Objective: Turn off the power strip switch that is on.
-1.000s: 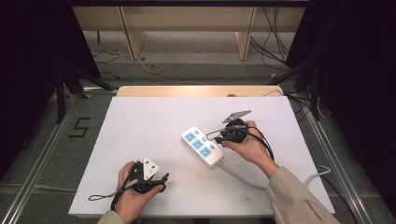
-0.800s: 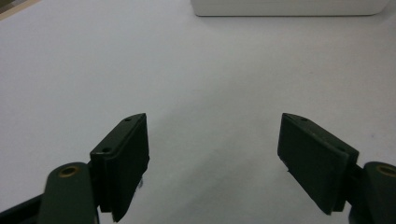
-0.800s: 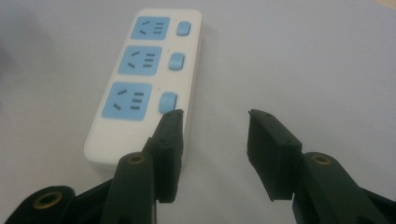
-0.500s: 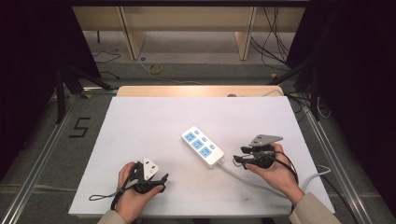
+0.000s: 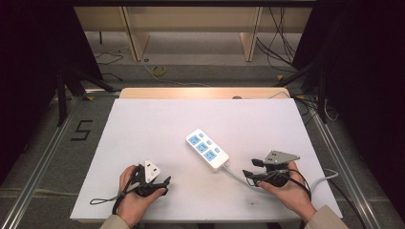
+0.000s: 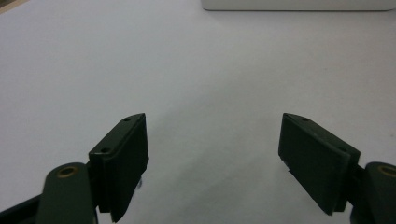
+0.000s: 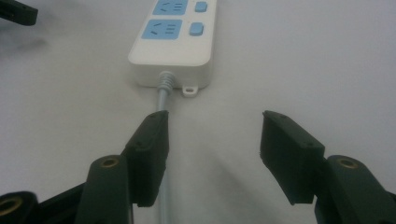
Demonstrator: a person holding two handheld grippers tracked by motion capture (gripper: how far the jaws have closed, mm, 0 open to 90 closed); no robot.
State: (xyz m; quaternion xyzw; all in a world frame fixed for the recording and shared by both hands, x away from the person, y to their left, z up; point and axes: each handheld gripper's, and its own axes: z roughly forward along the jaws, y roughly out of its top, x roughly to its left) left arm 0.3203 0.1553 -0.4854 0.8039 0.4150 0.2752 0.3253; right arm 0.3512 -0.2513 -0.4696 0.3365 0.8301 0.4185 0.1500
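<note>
Covering wooden table (image 5: 200, 92): white sheet (image 5: 157, 129)

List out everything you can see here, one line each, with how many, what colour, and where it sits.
Power strip: one, white with three blue sockets, near the middle of the table, lying flat and slanted.
Power strip cable: one, pale grey, running from the strip's near end toward the table's right edge, passing the right gripper.
Table: one, white top, centre of the high view.
Number 5 marking: one, black, on the floor left of the table.
Yellow cable: one, coiled on the floor beyond the table.
Left gripper: one, black, near-left of the table, jaws open and empty.
Right gripper: one, black with a grey plate, near-right, jaws just opened, nothing between them.
</note>
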